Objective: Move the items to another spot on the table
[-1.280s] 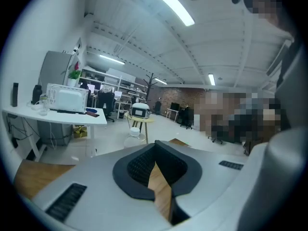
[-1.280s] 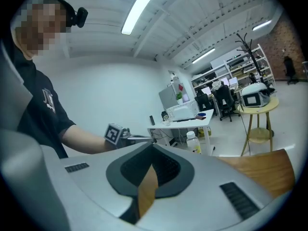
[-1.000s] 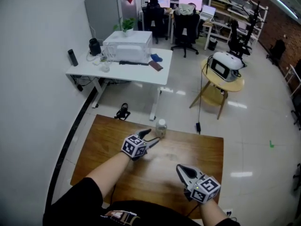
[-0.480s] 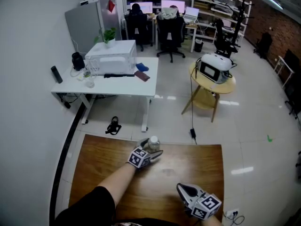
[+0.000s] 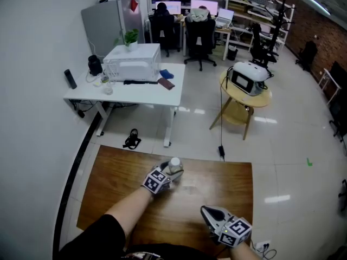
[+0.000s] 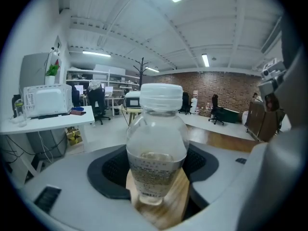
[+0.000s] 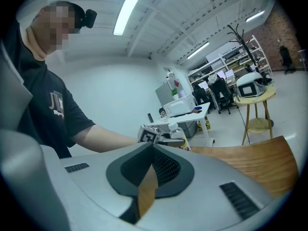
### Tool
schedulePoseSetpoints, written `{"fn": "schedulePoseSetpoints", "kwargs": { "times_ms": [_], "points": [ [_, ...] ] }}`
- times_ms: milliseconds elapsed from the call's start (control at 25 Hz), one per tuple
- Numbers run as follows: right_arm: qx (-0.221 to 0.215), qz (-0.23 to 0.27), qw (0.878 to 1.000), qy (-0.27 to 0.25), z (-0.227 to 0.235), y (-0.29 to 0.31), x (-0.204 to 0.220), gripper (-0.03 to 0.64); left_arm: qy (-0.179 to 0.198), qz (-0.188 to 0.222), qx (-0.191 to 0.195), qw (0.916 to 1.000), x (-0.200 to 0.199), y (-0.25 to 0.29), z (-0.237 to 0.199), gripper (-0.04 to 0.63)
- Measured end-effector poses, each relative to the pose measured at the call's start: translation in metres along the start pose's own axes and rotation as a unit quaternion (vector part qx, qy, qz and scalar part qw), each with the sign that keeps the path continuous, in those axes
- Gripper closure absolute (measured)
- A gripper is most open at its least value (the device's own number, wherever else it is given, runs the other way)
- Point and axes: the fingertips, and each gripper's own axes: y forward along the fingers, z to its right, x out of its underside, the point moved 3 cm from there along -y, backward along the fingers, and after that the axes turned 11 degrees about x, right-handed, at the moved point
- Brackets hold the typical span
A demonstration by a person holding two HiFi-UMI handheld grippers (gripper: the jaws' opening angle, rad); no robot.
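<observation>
A clear plastic bottle (image 5: 174, 165) with a white cap stands upright near the far edge of the wooden table (image 5: 114, 188). My left gripper (image 5: 171, 173) reaches around it. In the left gripper view the bottle (image 6: 156, 143) fills the gap between the dark pads (image 6: 108, 170), and the jaws are closing onto its sides. My right gripper (image 5: 209, 214) rests low at the near right of the table, its jaws together and holding nothing. From the right gripper view the bottle (image 7: 177, 130) and the left gripper's marker cube (image 7: 149, 134) show beyond the right gripper (image 7: 154, 148).
Beyond the table's far edge is bare floor with a black cable (image 5: 132, 140). A white desk (image 5: 157, 93) carries a microwave (image 5: 133, 63). A round wooden side table (image 5: 244, 99) holds an appliance. Office chairs stand at the back.
My left gripper has moved forward from beside the bottle until its jaws sit around it. The right gripper has stayed in place. The head view has shifted a little.
</observation>
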Motion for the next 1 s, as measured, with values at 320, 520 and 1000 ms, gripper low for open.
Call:
{"fn": "schedulePoseSetpoints", "kwargs": {
  "times_ms": [320,520,1000],
  "points": [
    [-0.020,-0.012,0.999,-0.023,-0.059,-0.018,0.019,0.629,-0.006,0.038,0.007,0.9992,-0.020,-0.093,0.077,0.299],
    [0.010,0.000,1.000,-0.006,-0.107,-0.019,0.048,0.630,-0.007,0.044,0.030,0.9986,0.006,-0.155,0.122,0.299],
    [0.020,0.002,0.999,-0.028,-0.198,-0.093,0.097,0.630,0.012,-0.009,0.067,0.9977,0.094,-0.228,0.259,0.299]
  ]
}}
